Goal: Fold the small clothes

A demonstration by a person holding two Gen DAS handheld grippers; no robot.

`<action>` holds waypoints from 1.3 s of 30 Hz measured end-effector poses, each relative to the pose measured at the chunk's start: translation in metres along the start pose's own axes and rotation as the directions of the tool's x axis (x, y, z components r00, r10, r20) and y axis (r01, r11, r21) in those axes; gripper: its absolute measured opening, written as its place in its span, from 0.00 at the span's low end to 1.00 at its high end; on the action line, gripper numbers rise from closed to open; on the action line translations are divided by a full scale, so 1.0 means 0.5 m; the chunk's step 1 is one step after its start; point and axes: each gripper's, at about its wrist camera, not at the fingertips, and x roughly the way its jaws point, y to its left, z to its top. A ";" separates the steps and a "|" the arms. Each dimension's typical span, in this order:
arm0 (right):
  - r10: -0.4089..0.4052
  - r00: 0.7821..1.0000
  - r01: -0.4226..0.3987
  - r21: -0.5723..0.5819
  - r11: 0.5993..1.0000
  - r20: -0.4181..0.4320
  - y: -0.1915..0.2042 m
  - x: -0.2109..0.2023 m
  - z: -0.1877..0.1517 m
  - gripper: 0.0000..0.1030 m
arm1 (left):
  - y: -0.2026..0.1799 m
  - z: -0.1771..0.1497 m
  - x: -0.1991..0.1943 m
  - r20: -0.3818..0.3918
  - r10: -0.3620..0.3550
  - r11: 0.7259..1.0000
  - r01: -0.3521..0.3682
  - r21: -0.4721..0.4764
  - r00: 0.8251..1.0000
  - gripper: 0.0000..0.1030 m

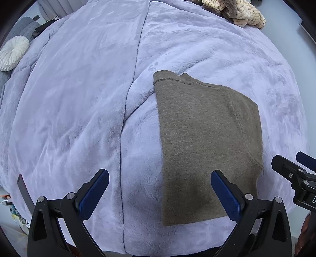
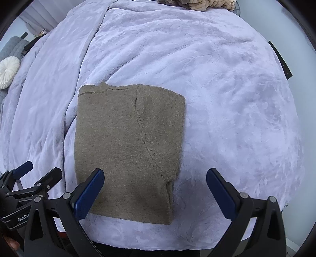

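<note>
A small olive-brown knit garment (image 1: 207,138) lies folded into a flat rectangle on the lavender blanket (image 1: 79,98); it also shows in the right wrist view (image 2: 126,150). My left gripper (image 1: 160,181) is open and empty above the garment's near left edge. My right gripper (image 2: 155,179) is open and empty above its near right edge. Each gripper shows in the other's view: the right gripper at the right edge (image 1: 292,168), the left gripper at the lower left (image 2: 37,174).
A pile of cream and brown clothes (image 1: 235,11) sits at the far edge of the blanket. A round white cushion (image 1: 13,52) and grey bedding lie at the far left. The blanket's near edge runs just below the garment.
</note>
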 end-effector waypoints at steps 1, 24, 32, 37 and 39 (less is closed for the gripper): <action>-0.002 1.000 0.002 0.000 1.000 0.000 0.000 0.000 0.000 1.00 | -0.001 0.000 -0.001 0.001 0.001 1.000 -0.001 0.000 1.000 1.00; -0.009 1.000 0.009 -0.006 1.000 -0.001 0.004 -0.002 0.002 1.00 | -0.005 0.001 -0.008 0.003 0.001 1.000 -0.001 0.003 1.000 1.00; -0.009 1.000 0.009 -0.006 1.000 -0.001 0.003 -0.002 0.002 1.00 | -0.004 -0.001 -0.007 0.002 -0.001 1.000 0.001 0.003 1.000 1.00; -0.009 1.000 0.009 -0.006 1.000 -0.001 0.003 -0.002 0.002 1.00 | -0.003 -0.004 -0.006 0.000 0.001 1.000 -0.001 0.000 1.000 1.00; -0.009 1.000 0.009 -0.006 1.000 -0.001 0.003 -0.002 0.002 1.00 | -0.003 -0.005 -0.005 -0.001 0.001 1.000 -0.001 -0.001 1.000 1.00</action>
